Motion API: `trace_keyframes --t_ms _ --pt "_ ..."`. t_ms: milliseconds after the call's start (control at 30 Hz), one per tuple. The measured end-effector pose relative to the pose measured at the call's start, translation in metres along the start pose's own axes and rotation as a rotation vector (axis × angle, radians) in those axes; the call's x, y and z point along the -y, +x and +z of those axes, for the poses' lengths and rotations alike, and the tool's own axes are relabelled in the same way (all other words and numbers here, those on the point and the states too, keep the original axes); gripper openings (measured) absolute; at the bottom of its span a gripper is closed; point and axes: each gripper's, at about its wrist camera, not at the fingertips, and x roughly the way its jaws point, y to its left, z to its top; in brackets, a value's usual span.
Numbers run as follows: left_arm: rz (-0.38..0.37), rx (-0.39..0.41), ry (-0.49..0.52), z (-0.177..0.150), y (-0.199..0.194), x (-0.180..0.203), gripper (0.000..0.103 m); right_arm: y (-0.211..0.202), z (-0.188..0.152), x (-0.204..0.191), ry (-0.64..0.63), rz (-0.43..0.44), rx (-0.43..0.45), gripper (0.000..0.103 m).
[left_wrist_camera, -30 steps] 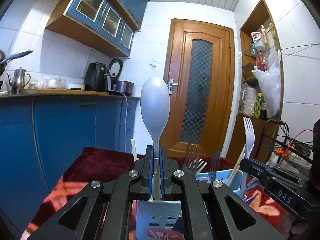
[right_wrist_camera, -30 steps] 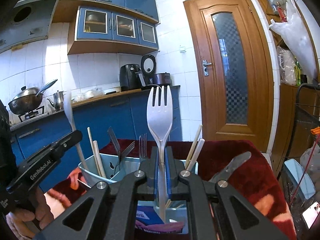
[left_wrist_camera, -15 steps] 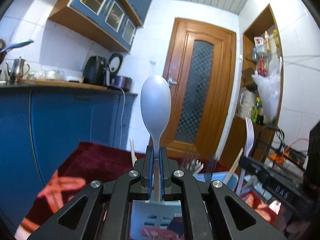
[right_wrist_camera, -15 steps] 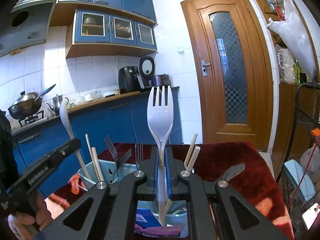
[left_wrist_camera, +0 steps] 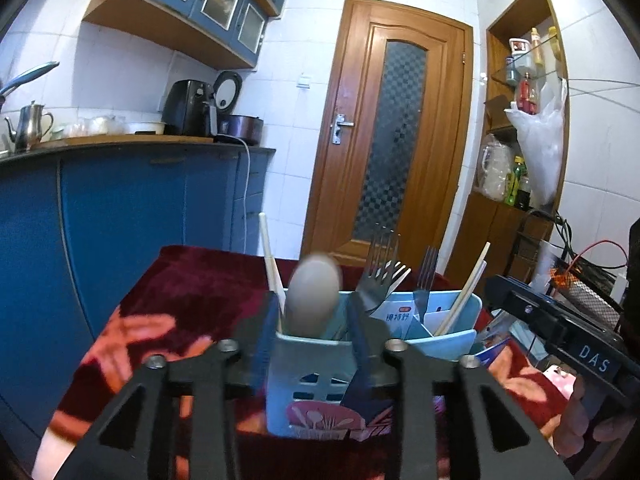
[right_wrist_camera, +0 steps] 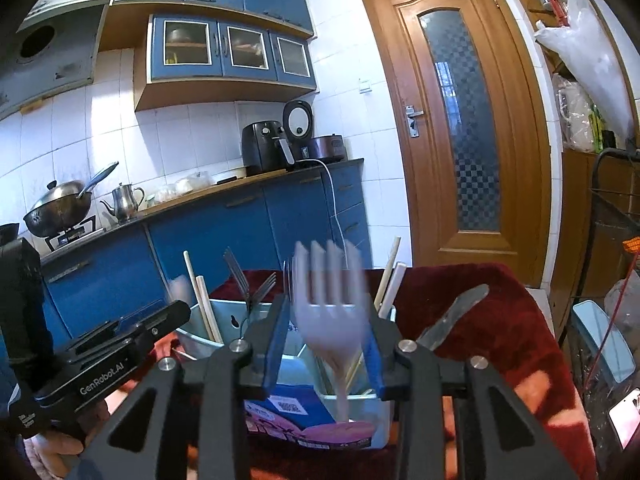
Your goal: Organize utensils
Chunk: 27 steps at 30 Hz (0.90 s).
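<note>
1. Utensils stood blurred between both sets of jaws: a pale grey plastic spoon (left_wrist_camera: 313,294) in front of the left gripper (left_wrist_camera: 312,336), and a white plastic fork (right_wrist_camera: 328,300) in front of the right gripper (right_wrist_camera: 326,344).
2. The left gripper's jaws were opening; its blue pads stood clear of the spoon, which sat bowl-up with its handle inside the near compartment of the light blue plastic utensil caddy (left_wrist_camera: 312,384).
3. The right gripper's jaws were opening too; the fork, tines up and long axis near upright, had its handle down in another compartment of the same caddy (right_wrist_camera: 356,412), no pad pressing on it.
4. Each utensil lay straight ahead of its own gripper, so a clean retreat probably meant drawing back along the fingers without brushing the heads.
5. A grey metal knife (right_wrist_camera: 454,316) lay on the dark red cloth (right_wrist_camera: 500,312) to the right of the caddy, nearer the right gripper, and looked likeliest to be fetched next.
</note>
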Motion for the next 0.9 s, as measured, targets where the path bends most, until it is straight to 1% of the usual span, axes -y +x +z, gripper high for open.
trace_keyframes --t_ms 167,233,333,433,633,800,900 --pt "0.005 -0.028 -0.006 0.001 -0.011 -0.001 0.040 -0.013 0.003 -0.003 0.007 -0.002 0.022 0.041" --pt "0.007 -0.034 0.004 0.001 -0.016 0.000 0.041 -0.022 0.004 -0.004 0.012 -0.004 0.038 0.046" --pt "0.018 -0.066 0.047 0.001 -0.027 0.004 0.041 -0.037 0.007 -0.006 0.026 0.013 0.067 0.048" --pt "0.031 -0.082 0.076 0.001 -0.041 0.005 0.041 -0.053 0.009 -0.012 0.023 0.010 0.082 0.048" --pt "0.040 -0.101 0.083 0.002 -0.075 0.002 0.041 -0.080 0.006 -0.027 0.025 0.033 0.073 0.050" --pt "0.045 -0.115 0.071 -0.001 -0.100 0.000 0.041 -0.102 -0.005 -0.042 0.020 0.048 0.051 0.053" --pt "0.051 -0.106 0.063 -0.004 -0.113 -0.002 0.041 -0.114 -0.014 -0.050 0.009 0.051 0.043 0.054"
